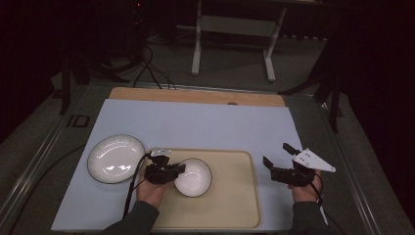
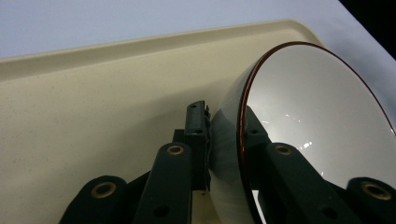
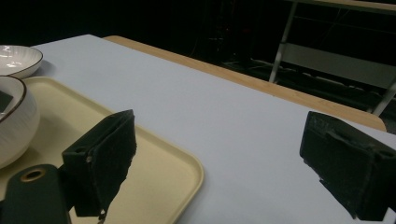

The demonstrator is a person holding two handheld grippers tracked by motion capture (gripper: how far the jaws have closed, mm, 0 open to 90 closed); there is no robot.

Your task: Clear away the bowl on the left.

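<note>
Nearest the person, the left gripper (image 1: 180, 169) is clamped on the rim of the white bowl (image 1: 194, 177), one jaw outside the wall and one inside, as the left gripper view shows with the bowl (image 2: 317, 116) tilted above the tray (image 2: 93, 107). The bowl sits over the left half of the cream tray (image 1: 235, 196). The step in hand looks like setting the bowl onto the tray; next the jaws would need to lower it flat, then spread to let the rim go. The right gripper (image 1: 277, 157) hangs wide open and holds nothing, beside the tray's right edge. Farther left, a ribbed white plate (image 1: 116, 158) lies on the pale mat (image 1: 205, 122).
</note>
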